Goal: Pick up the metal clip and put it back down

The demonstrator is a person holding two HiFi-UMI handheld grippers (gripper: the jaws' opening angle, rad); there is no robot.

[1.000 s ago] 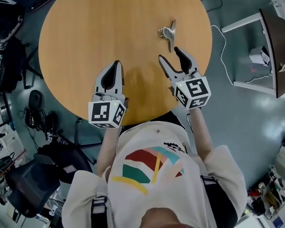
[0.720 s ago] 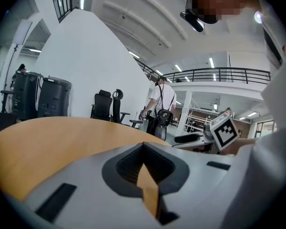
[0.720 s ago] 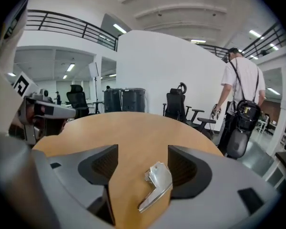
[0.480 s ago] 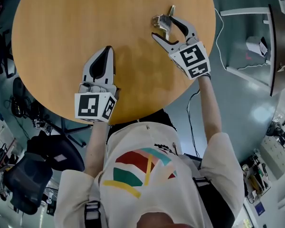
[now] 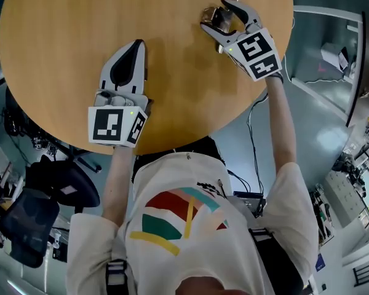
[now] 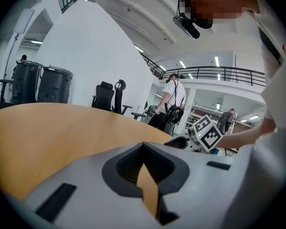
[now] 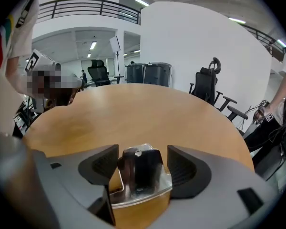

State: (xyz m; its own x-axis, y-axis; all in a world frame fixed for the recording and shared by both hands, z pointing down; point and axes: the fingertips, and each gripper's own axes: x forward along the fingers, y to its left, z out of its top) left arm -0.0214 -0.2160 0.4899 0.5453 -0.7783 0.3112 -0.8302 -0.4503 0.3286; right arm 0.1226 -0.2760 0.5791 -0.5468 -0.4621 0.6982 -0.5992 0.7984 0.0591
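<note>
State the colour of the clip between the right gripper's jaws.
Shiny silver: the clip is bare polished metal with dark reflections, clearest in the right gripper view.

Overhead above table (others low, close)

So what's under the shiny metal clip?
The round wooden table: the metal clip rests on it between the right gripper's open jaws. The patch of wood right beneath it is covered by the clip itself.

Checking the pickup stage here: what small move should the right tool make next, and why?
Probably close the right tool: its jaws stand apart on either side of the metal clip, which lies on the table, with neither pad pressing on it yet.
</note>
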